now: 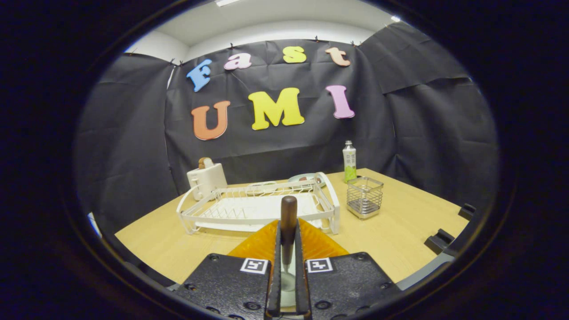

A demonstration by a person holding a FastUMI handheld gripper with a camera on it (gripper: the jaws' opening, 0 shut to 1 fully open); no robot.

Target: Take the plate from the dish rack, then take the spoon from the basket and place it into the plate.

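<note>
My gripper (288, 233) is shut on the spoon (288, 213). The spoon's dark wooden handle stands up between the orange fingers (262, 242), and its pale bowl shows low down between the black finger mounts. Just beyond the fingers the white wire dish rack (260, 209) sits on the wooden table (400, 231) with nothing standing in it. A pale plate (306, 178) lies flat behind the rack's far right corner. The metal mesh basket (364, 198) stands to the right of the rack and looks empty.
A white toaster (206, 178) stands behind the rack's left end. A green-labelled bottle (349, 161) is at the back, behind the basket. Black clamps (440, 240) sit on the table's right edge.
</note>
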